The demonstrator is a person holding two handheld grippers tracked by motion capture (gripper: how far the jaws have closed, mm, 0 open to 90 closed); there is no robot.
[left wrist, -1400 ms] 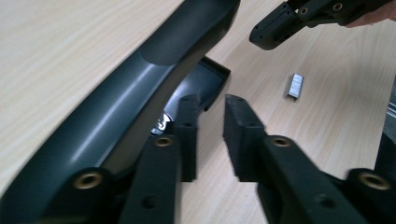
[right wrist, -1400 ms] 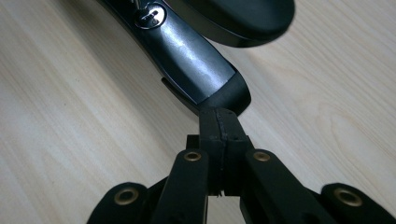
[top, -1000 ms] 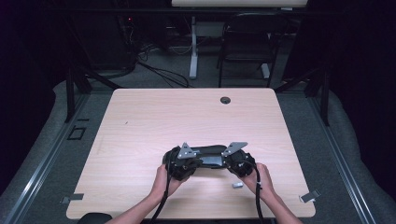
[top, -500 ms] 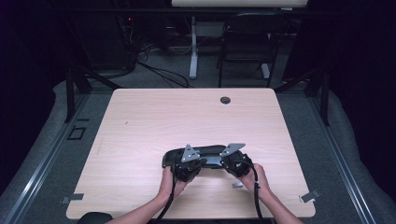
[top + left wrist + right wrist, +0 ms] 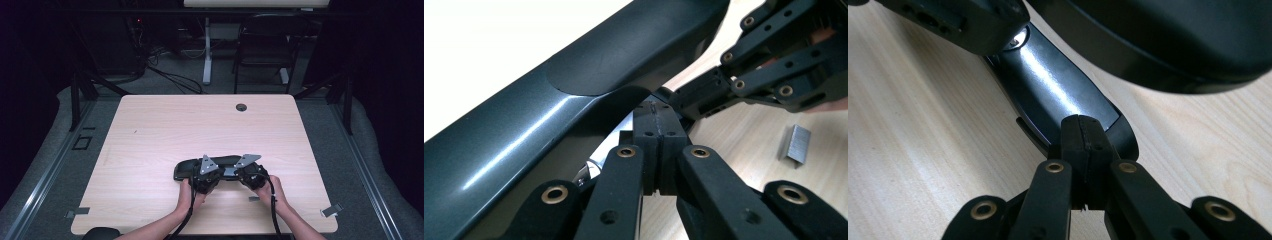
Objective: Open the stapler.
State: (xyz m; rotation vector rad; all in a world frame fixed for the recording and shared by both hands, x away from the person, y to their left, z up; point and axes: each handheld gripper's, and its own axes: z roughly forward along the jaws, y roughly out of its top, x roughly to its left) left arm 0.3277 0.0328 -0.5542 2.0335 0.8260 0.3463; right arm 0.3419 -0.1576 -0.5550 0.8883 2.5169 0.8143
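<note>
A black stapler (image 5: 220, 163) lies across the near middle of the wooden table (image 5: 200, 125). Its glossy top arm (image 5: 574, 95) stands lifted off the shiny lower rail (image 5: 1058, 85). My left gripper (image 5: 658, 112) is shut, pads together, with its tips pushed in under the top arm. My right gripper (image 5: 1080, 125) is shut too, its tips resting against the end of the lower rail. In the high view the left gripper (image 5: 207, 175) and the right gripper (image 5: 250, 174) sit side by side on the stapler's near side.
A short strip of staples (image 5: 796, 144) lies on the table just right of the grippers, also seen from above as a small grey strip of staples (image 5: 254, 199). A round cable hole (image 5: 241, 107) sits near the table's far edge.
The two grippers have drawn slightly closer together at the stapler, the left one shifting right. The stapler and the staple strip have stayed put.
</note>
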